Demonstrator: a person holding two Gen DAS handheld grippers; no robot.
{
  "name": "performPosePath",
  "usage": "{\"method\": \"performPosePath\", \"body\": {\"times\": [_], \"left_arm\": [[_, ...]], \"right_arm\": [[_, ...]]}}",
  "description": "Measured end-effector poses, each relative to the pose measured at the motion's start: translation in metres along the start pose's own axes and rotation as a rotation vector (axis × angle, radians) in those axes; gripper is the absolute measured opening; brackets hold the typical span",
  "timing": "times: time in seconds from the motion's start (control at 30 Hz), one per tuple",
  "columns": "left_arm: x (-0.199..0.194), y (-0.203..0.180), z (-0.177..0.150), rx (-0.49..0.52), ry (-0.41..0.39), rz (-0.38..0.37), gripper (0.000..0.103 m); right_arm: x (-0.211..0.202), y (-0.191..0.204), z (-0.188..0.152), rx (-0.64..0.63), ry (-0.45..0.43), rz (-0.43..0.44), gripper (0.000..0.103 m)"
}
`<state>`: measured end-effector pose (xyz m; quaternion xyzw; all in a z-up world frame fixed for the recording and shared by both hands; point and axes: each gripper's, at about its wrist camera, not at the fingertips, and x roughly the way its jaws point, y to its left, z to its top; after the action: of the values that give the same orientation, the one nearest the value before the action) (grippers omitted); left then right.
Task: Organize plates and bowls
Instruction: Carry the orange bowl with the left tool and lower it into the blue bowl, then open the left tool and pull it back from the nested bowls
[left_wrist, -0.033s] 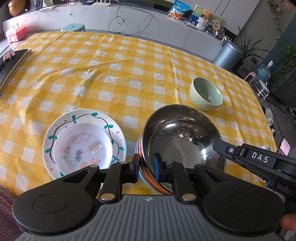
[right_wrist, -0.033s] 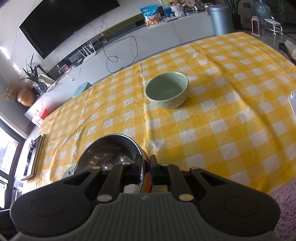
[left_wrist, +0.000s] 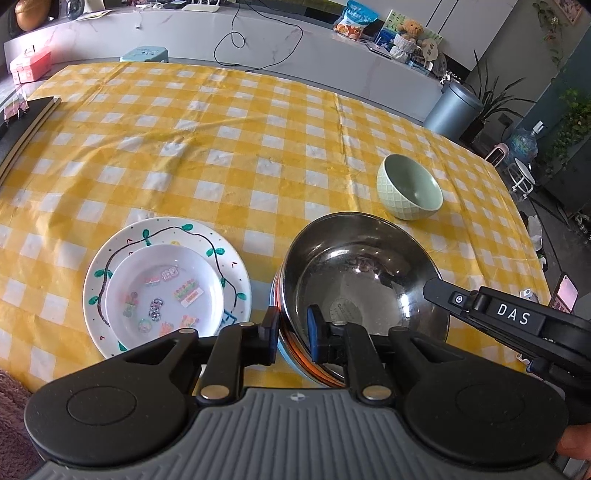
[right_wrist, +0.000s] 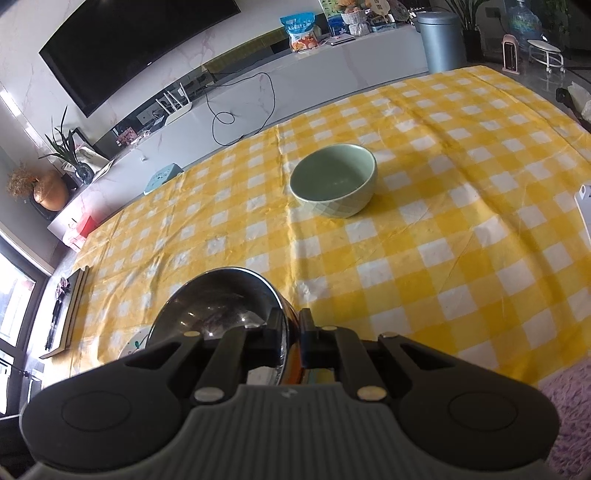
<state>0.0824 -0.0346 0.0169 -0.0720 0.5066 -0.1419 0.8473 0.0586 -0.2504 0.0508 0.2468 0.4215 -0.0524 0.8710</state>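
A steel bowl (left_wrist: 369, 273) rests on the yellow checked tablecloth, nested on something with an orange and pale blue edge. My left gripper (left_wrist: 293, 328) straddles its near rim, one finger outside and the blue pad inside, with a slight gap showing. My right gripper (right_wrist: 291, 332) is shut on the same steel bowl (right_wrist: 221, 302) at its right rim, and also shows in the left wrist view (left_wrist: 430, 291). Left of the bowl a small white plate (left_wrist: 162, 291) lies on a large painted plate (left_wrist: 110, 266). A pale green bowl (left_wrist: 410, 188) (right_wrist: 334, 177) stands alone farther back.
A dark board (left_wrist: 26, 125) lies along the table's left edge. A phone (left_wrist: 565, 291) sits by the right edge. Beyond the table's far right corner stands a grey bin (left_wrist: 458, 107). Purple fuzzy fabric (right_wrist: 569, 406) borders the near edge.
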Motion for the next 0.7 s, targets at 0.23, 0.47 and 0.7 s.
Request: {"method": "performPosePath", "body": {"times": [0.23,0.47,0.7], "left_arm": [[-0.007,0.005,0.001,-0.017,-0.042,-0.013,0.021],[-0.015,0.007,0.002,-0.024,-0.094,-0.036,0.025],[-0.033,-0.001,0.002,0.02,-0.247,0.004,0.03]], "right_arm": [[0.003,-0.001,-0.001,-0.004,0.003,0.002,0.01],[0.007,-0.002,-0.002,-0.009,0.014,-0.009,0.008],[-0.008,-0.001,0.0,-0.007,-0.076,0.016,0.029]]}}
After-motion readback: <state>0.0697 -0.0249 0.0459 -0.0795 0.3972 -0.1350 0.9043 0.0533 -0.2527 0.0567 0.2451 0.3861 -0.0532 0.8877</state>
